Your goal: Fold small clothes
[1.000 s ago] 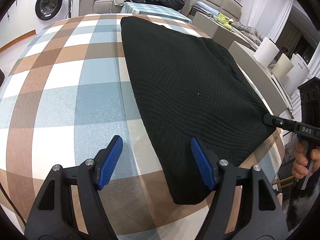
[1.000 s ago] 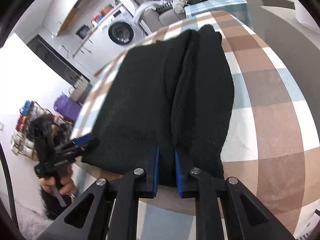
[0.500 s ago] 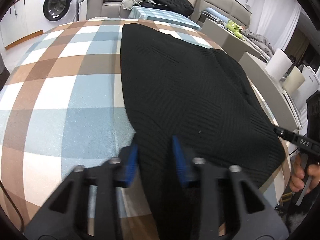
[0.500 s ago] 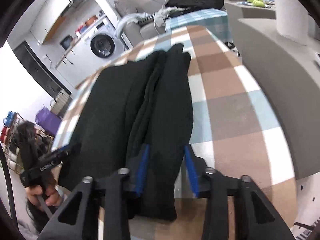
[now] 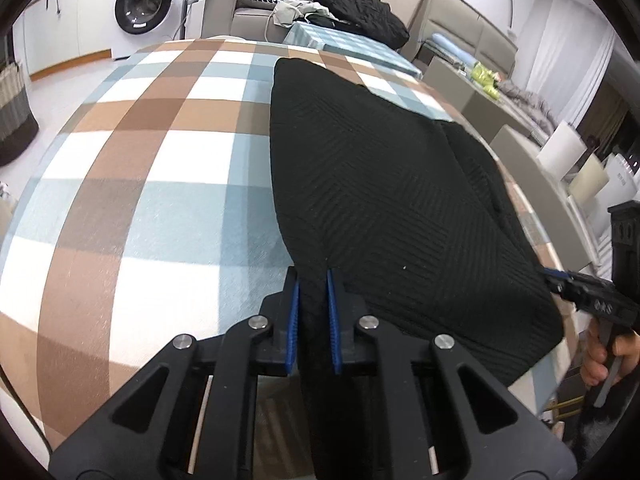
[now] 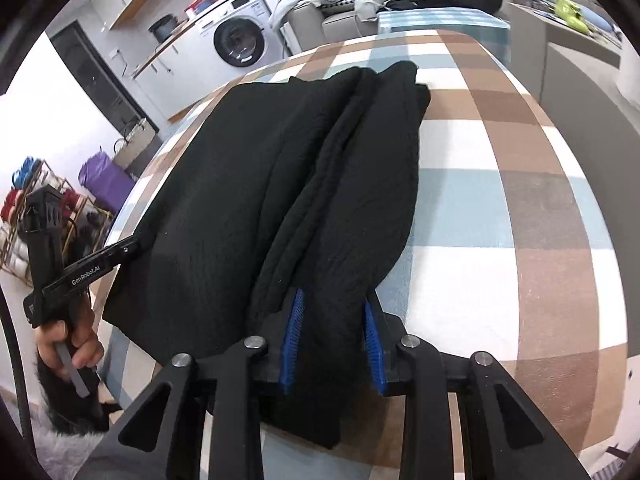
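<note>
A black knit garment (image 5: 384, 200) lies lengthwise on the checked table (image 5: 160, 184); in the right wrist view it (image 6: 280, 184) shows a folded sleeve ridge along its right side. My left gripper (image 5: 312, 312) is shut on the garment's near left corner. My right gripper (image 6: 332, 336) straddles the near right corner, its blue pads (image 6: 294, 328) a little apart with thick cloth between them. Each gripper shows at the edge of the other's view: the right one (image 5: 588, 304), the left one (image 6: 80, 272).
A sofa with piled clothes (image 5: 352, 8) and a washing machine (image 5: 144, 4) stand beyond the table. A grey counter (image 5: 520, 136) runs along the table's right side. A shelf rack (image 6: 24, 208) and a purple bag (image 6: 104, 180) stand on the left.
My left gripper went from wide open to shut on the garment's near left corner. My right gripper's jaws, tight a second ago, now stand wider around the bunched right corner.
</note>
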`<state>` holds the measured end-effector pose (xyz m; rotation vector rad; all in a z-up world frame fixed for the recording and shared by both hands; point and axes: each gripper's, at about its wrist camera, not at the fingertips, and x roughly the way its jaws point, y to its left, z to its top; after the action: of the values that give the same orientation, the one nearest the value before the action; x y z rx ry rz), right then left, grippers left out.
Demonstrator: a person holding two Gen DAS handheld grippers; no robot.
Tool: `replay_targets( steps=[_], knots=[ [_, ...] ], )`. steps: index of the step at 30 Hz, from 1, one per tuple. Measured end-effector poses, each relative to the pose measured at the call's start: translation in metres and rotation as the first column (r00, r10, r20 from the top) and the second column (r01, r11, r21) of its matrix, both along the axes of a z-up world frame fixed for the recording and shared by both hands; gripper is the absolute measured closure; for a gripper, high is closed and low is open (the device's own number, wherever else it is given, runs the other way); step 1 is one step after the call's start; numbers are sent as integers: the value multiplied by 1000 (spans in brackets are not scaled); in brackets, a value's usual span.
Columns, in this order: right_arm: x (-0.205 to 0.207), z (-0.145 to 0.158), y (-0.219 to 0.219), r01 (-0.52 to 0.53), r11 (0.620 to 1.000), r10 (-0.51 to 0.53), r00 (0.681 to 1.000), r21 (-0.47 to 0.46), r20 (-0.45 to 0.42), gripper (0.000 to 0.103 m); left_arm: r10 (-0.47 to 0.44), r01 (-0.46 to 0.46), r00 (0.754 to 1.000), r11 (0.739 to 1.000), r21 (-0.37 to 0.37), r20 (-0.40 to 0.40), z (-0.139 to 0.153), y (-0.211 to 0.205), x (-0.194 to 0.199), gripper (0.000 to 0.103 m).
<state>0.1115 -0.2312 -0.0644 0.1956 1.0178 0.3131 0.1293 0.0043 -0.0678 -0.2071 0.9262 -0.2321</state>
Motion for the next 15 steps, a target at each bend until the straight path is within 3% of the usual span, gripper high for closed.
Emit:
replay_targets(
  steps=[3, 6, 9, 11, 12, 13, 15],
  knots=[
    [10, 11, -9, 39, 999, -41, 998, 36, 39, 69, 0, 0, 1000, 999, -40, 5, 2, 10, -2, 89],
    [30, 11, -3, 35, 997, -39, 998, 73, 54, 67, 9, -9, 1000, 999, -32, 5, 5, 16, -3, 79],
    [55, 5, 13, -3, 994, 0, 1000, 106, 31, 66, 28, -28, 1000, 999, -25, 12, 10, 21, -4, 61],
    [74, -2, 22, -7, 994, 6, 1000, 111, 11, 66, 41, -41, 999, 999, -34, 15, 12, 26, -4, 41],
    [85, -6, 26, -5, 994, 6, 1000, 113, -3, 66, 47, -46, 999, 998, -41, 14, 14, 28, -5, 37],
    [93, -9, 30, -10, 993, 10, 1000, 119, -1, 67, 51, -50, 999, 998, -42, 17, 15, 29, -4, 35],
    [104, -10, 37, -22, 994, 20, 1000, 112, 20, 82, 60, -59, 998, 998, -38, 23, 17, 31, -4, 35]
  ],
)
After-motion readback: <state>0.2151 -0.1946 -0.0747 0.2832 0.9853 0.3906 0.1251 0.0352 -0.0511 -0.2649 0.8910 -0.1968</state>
